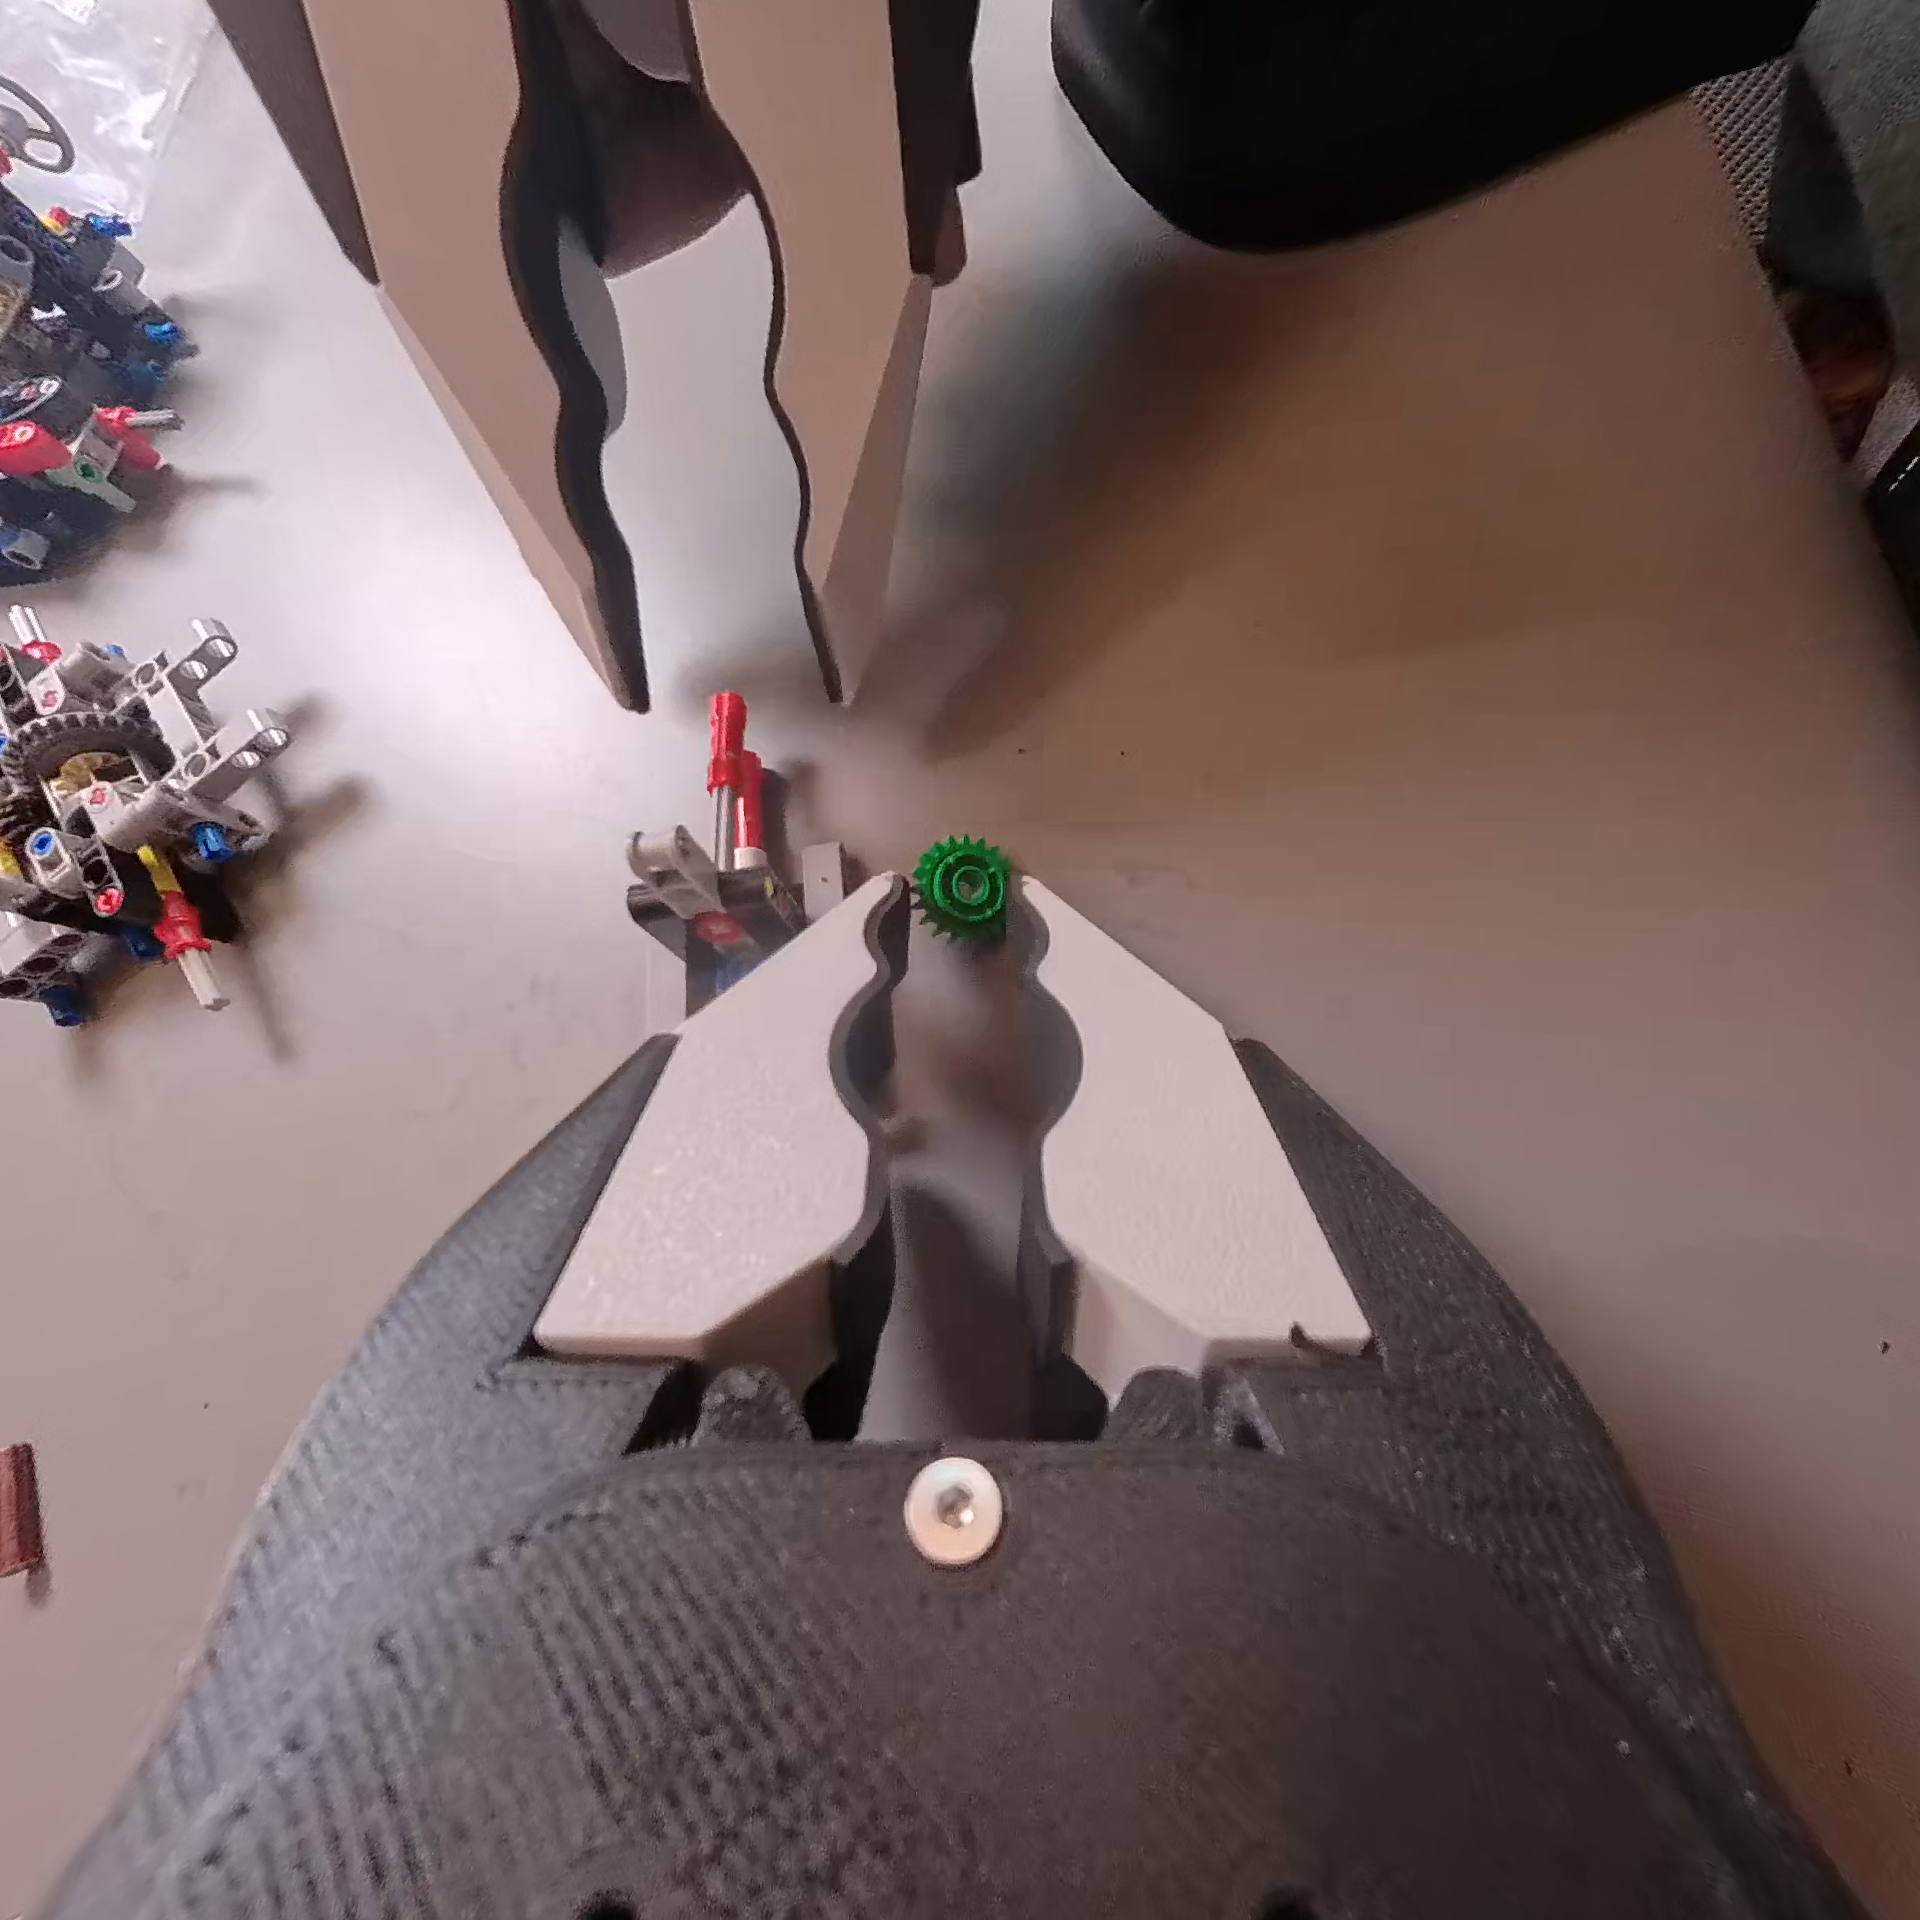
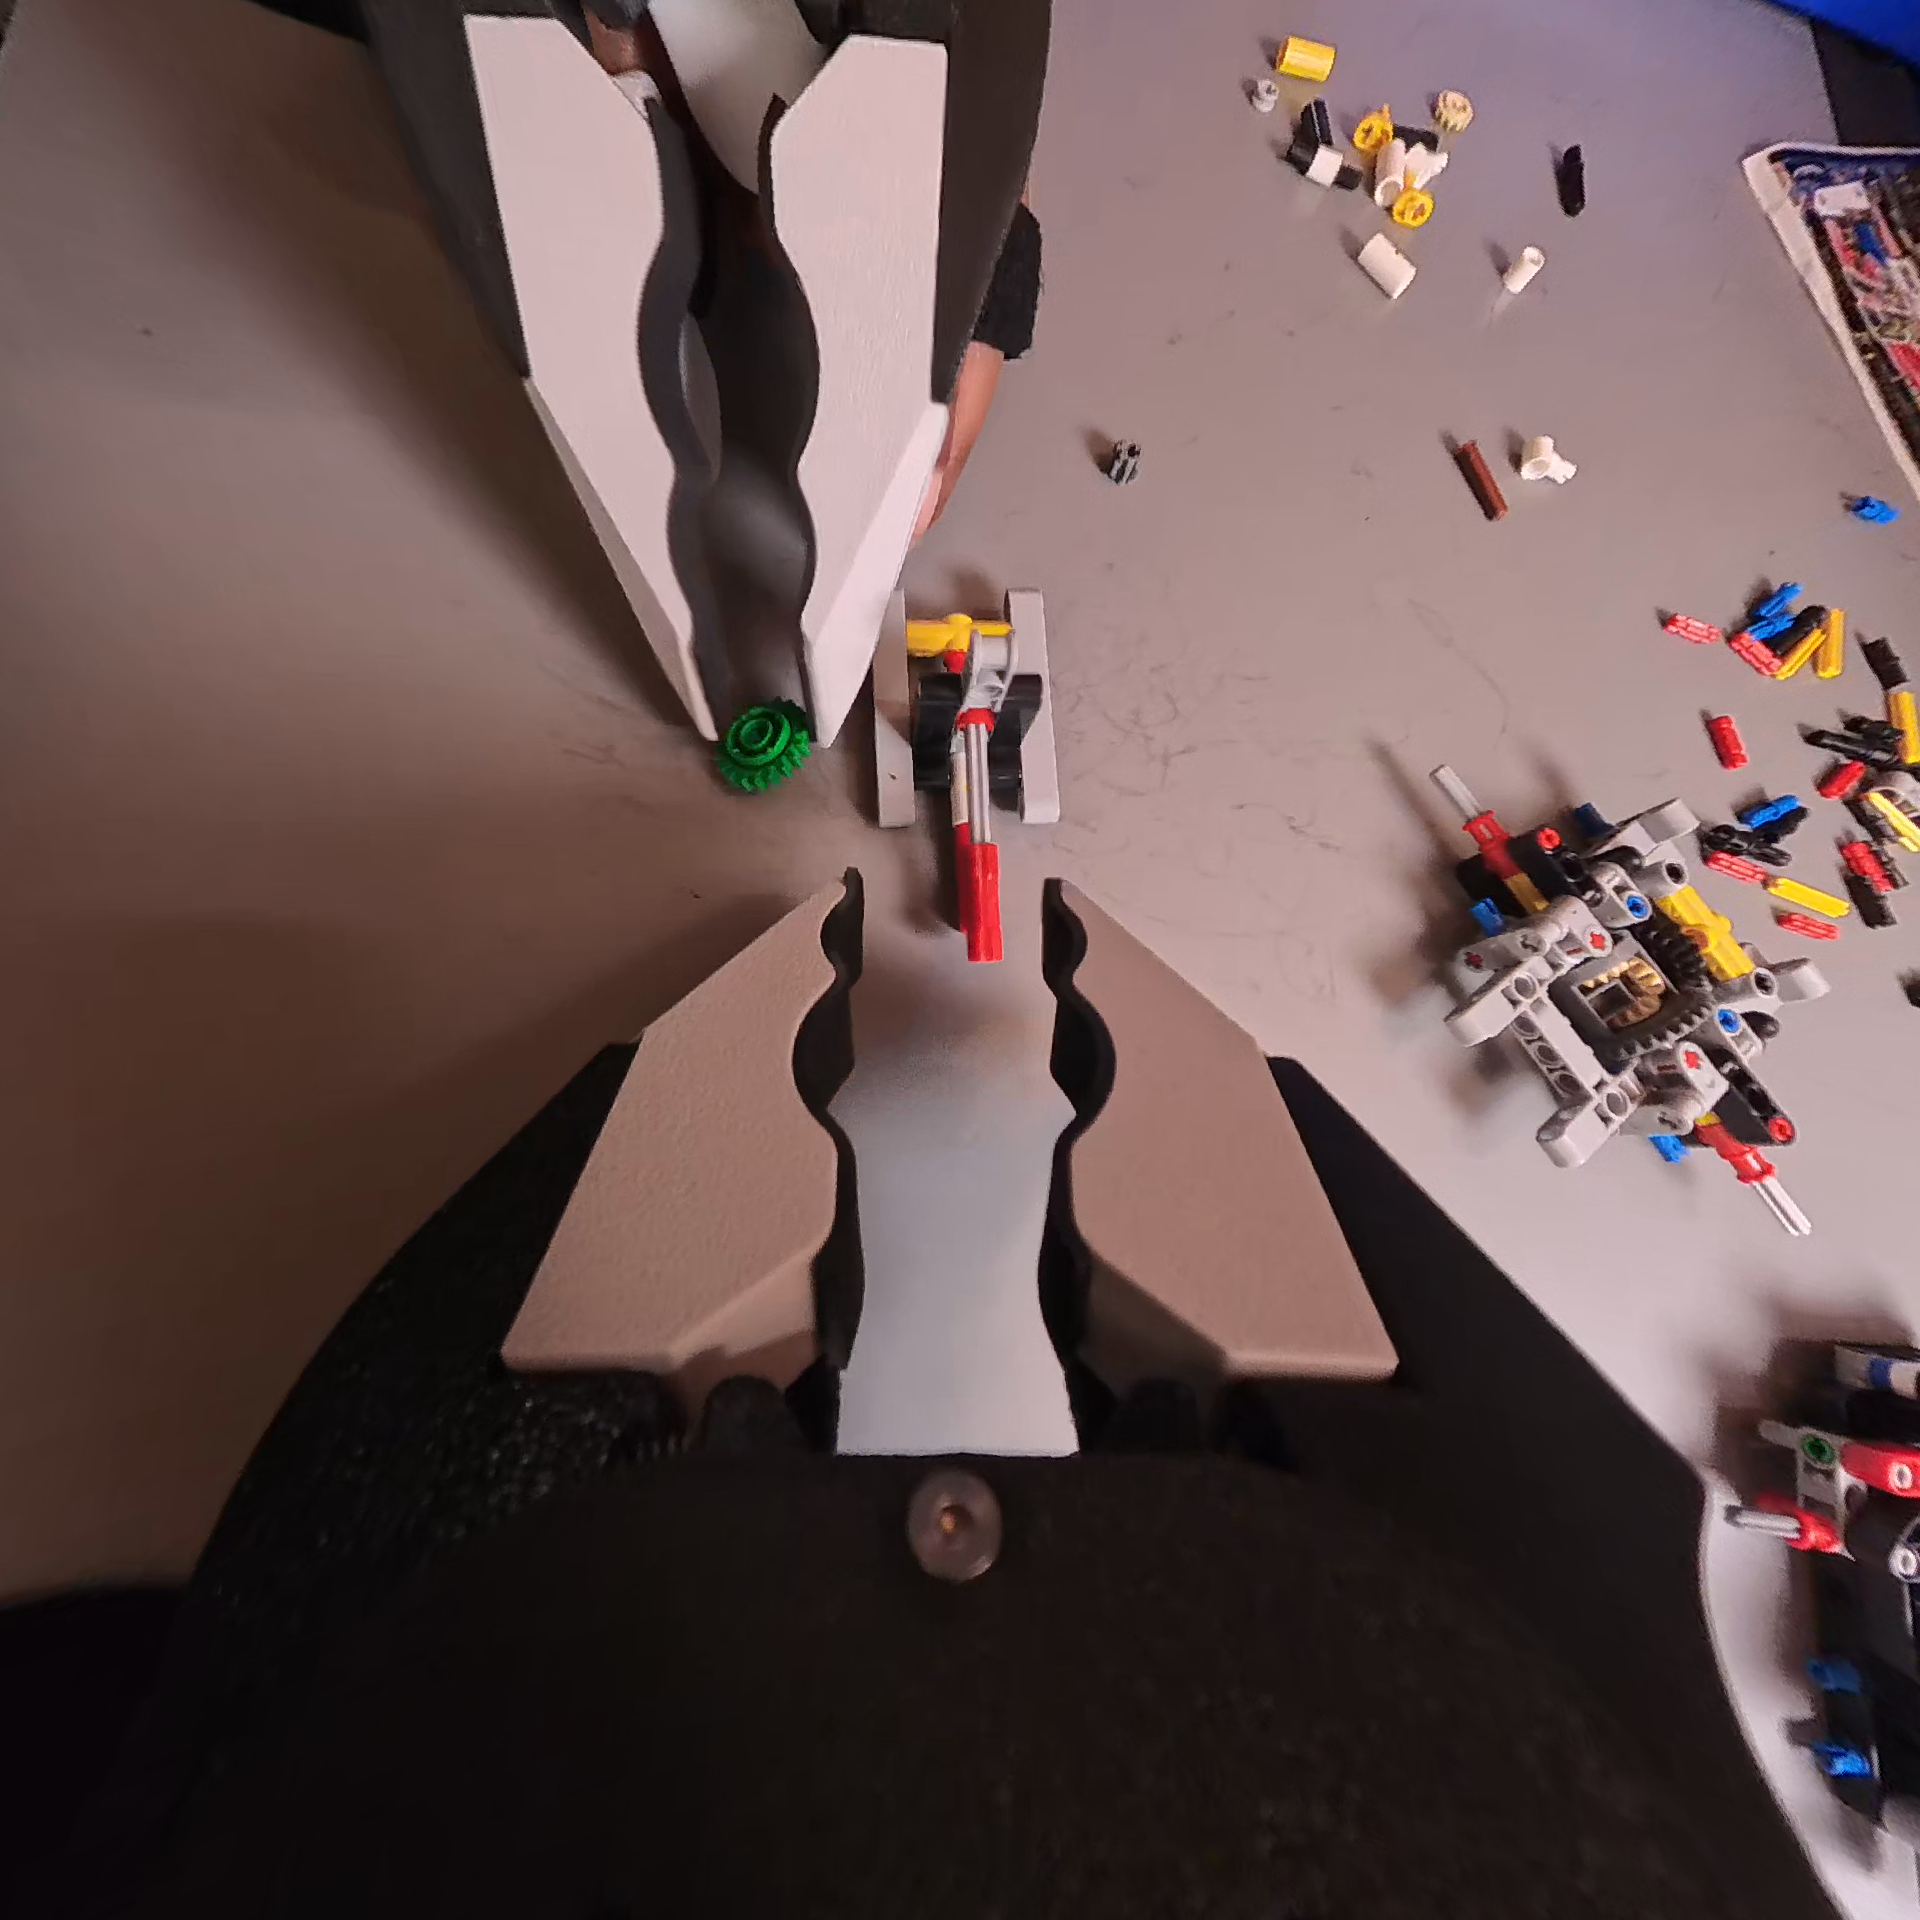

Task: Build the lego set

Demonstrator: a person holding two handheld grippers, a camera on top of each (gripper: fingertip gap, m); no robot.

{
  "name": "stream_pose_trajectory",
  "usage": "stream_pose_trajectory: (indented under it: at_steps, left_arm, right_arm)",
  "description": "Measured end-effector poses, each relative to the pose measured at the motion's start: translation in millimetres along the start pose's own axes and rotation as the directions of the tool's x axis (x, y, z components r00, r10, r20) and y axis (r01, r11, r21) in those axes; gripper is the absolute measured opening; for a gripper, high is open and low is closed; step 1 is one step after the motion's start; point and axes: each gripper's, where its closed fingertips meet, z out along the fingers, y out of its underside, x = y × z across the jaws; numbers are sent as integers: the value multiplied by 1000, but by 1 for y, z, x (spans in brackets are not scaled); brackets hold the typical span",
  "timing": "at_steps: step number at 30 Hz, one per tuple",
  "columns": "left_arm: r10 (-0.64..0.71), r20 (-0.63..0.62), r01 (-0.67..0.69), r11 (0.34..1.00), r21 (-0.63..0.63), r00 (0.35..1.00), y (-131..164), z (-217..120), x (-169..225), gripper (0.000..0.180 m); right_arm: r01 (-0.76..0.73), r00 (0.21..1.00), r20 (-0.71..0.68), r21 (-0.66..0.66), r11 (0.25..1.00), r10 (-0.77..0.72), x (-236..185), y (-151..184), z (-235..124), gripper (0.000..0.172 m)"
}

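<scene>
My left gripper (image 1: pixel 963 883) is shut on a small green gear (image 1: pixel 961 894), pinched at the very fingertips just above the grey table (image 1: pixel 1351 727). The right wrist view shows the same gear (image 2: pixel 764 743) at that gripper's tips (image 2: pixel 764 722). My right gripper (image 2: pixel 951 894) is open, facing the left one. The red end of an axle (image 2: pixel 982 899) lies between its fingertips, untouched. The axle belongs to a small grey, black and yellow brick assembly (image 2: pixel 966 707) lying on the table beside the gear. That assembly also shows in the left wrist view (image 1: pixel 717 883), below the right gripper (image 1: pixel 736 696).
A larger grey brick assembly with gears (image 2: pixel 1621 997) lies to the right, also seen in the left wrist view (image 1: pixel 104 810). Loose pins and small pieces (image 2: pixel 1371 135) (image 2: pixel 1808 665), a printed booklet (image 2: pixel 1849 270) and another black and red build (image 2: pixel 1849 1507) lie around it. My right fingertips sit around 6 cm from my left ones.
</scene>
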Motion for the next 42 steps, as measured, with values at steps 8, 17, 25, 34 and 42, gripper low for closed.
stream_pose_trajectory:
  at_steps: [8, 17, 25, 34, 42]
  left_arm:
    - [-67, -16, 69, 983, 168, 998, -16, -20, -7, 16]
    - [-208, -74, 219, 863, 455, 975, -50, -54, -25, 16]
    - [-220, -35, 213, 869, 446, 975, -47, -55, -30, 16]
    - [-371, -242, 443, 742, 503, 897, -52, -65, -34, 17]
    - [-459, -391, 603, 597, 529, 797, -58, -75, -42, 18]
  right_arm:
    - [-34, 993, 119, 140, 990, 17, -24, -26, -4, 24]
    - [-122, 988, 138, 368, 922, 75, -20, -68, -14, 16]
    - [-168, 984, 126, 399, 902, 127, -13, -72, -14, 8]
    - [-76, 997, 25, 443, 893, 73, -9, -82, -17, 7]
    - [98, 983, -184, 442, 892, -17, 1, -92, -22, 7]
